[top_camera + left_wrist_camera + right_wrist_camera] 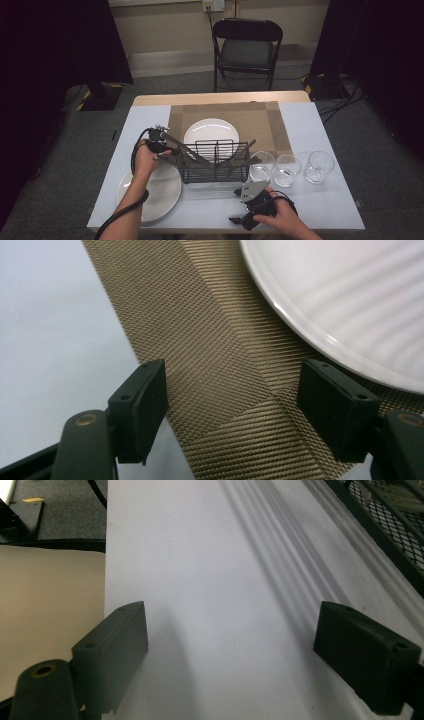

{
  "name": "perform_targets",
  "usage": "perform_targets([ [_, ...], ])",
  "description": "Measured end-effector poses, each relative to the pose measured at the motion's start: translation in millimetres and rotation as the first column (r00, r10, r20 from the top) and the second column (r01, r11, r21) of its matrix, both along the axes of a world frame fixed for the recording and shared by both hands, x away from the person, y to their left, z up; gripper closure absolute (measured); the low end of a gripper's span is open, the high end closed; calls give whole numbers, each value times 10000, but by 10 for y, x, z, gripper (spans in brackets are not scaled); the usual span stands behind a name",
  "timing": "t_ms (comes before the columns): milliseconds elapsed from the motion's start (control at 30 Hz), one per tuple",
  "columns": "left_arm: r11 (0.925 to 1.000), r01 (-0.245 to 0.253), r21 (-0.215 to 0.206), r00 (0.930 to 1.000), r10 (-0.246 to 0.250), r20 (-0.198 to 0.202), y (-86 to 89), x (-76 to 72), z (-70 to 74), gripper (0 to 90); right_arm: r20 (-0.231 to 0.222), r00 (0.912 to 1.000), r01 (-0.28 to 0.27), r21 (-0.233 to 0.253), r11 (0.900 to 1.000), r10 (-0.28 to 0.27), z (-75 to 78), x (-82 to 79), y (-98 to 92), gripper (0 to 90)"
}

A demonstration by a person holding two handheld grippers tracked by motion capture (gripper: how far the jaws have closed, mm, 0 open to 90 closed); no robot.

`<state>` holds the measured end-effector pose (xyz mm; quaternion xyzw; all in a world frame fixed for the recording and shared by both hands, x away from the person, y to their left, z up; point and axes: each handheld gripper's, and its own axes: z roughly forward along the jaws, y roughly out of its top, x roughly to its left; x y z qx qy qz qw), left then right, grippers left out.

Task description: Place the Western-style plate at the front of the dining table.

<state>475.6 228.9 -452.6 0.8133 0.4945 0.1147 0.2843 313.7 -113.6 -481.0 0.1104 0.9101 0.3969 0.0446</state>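
Note:
A black wire rack (pixel 215 172) stands mid-table with long utensils (pixel 241 160) leaning in it. Behind it a white plate (pixel 212 131) rests on a brown woven placemat (pixel 260 120). My left gripper (pixel 174 155) hovers at the rack's left end. Its jaws are open over the placemat (pixel 210 340), with the plate's rim (pixel 320 335) at the upper right. My right gripper (pixel 239 219) lies low near the table's front edge, in front of the rack. It is open (pixel 230 640) with nothing between its fingers. The rack's mesh (pixel 395 530) is at the far right of its view.
A second white plate (pixel 155 197) sits at the front left, under the left forearm. Three clear glasses (pixel 288 170) stand in a row right of the rack. A white cover (pixel 330 200) spans the table. A black folding chair (pixel 247 50) stands beyond the far edge.

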Motion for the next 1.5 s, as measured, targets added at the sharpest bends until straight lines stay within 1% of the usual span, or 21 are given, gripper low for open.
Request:
perform_targets([
  [167, 9998, 109, -147, 9999, -109, 41, -67, -21, -36, 272, 6, 10000, 0, 2, 10000, 0, 0, 0, 0, 131],
  [233, 9997, 206, -89, 9998, -206, -16, -83, -28, -47, 270, 10, 10000, 1, 3, 10000, -1, 0, -1, 0, 131],
  [300, 9998, 125, -123, 9999, -124, 49, -108, -34, -53, 255, 14, 10000, 0, 4, 10000, 0, 0, -1, 0, 131],
  [367, 9997, 218, 74, 9997, -218, 60, -116, -31, -50, 258, 18, 10000, 1, 0, 10000, -1, 0, -1, 0, 131],
  [600, 9999, 154, -5, 9998, -153, 101, -137, -32, -54, 261, 10, 10000, -4, -1, 10000, 4, 0, 0, 0, 130],
  [667, 9996, 255, -144, 9995, -252, 211, -162, -16, -59, 271, 7, 10000, -2, 0, 10000, 2, 0, 0, 0, 130],
  [733, 9997, 225, -122, 9995, -222, 228, -182, 5, -61, 299, 10, 10000, -2, -3, 10000, 2, 0, -1, 0, 130],
  [767, 9996, 215, -203, 9995, -210, 227, -188, 16, -63, 294, 11, 10000, -1, -1, 10000, 1, 0, -1, 0, 130],
  [800, 9997, 189, -139, 9997, -187, 173, -189, 27, -55, 297, 12, 10000, 3, -2, 10000, -3, 0, -1, 0, 131],
  [833, 9997, 161, -198, 9996, -156, 229, -197, 36, -59, 294, 12, 10000, 0, -2, 10000, 0, 0, -1, 0, 130],
  [900, 9994, 258, -211, 9995, -255, 173, -189, 60, -60, 284, 12, 10000, 0, 1, 10000, 0, 0, -1, 0, 131],
  [933, 9995, 199, -234, 9996, -195, 186, -195, 68, -63, 275, 9, 10000, 0, 0, 10000, 0, 0, -1, 0, 130],
  [1033, 9988, 135, -477, 9996, -124, 236, -210, 95, -64, 258, 5, 10000, 0, 2, 10000, 0, 0, 0, 0, 131],
  [1067, 9987, 194, -471, 9997, -186, 179, -212, 104, -61, 253, 6, 10000, 2, 3, 10000, -2, 0, -1, 0, 131],
  [1133, 9988, 133, -464, 9997, -123, 224, -230, 129, -68, 245, 5, 10000, 1, 1, 10000, -1, 0, -1, 0, 130],
  [1167, 9983, 136, -566, 9997, -125, 200, -237, 137, -69, 244, 6, 10000, 1, 2, 10000, -1, 0, -1, 0, 130],
  [1233, 9983, 179, -553, 9997, -169, 176, -250, 163, -67, 240, 7, 10000, 3, 1, 10000, -3, 0, -1, 0, 130],
  [1267, 9977, 131, -665, 9997, -117, 217, -263, 168, -73, 240, 8, 10000, 3, 2, 10000, -3, 0, -1, 0, 130],
  [1300, 9983, 264, -514, 9995, -254, 193, -261, 180, -67, 240, 6, 10000, 2, 1, 10000, -2, 0, -1, 0, 131],
  [1367, 9985, 267, -488, 9994, -256, 243, -290, 197, -68, 244, 3, 10000, 2, 2, 10000, -2, 0, 0, 0, 130],
  [1500, 9976, 320, -607, 9993, -309, 191, -316, 234, -72, 238, 2, 10000, 1, 5, 10000, -1, 0, 0, -1, 130],
])
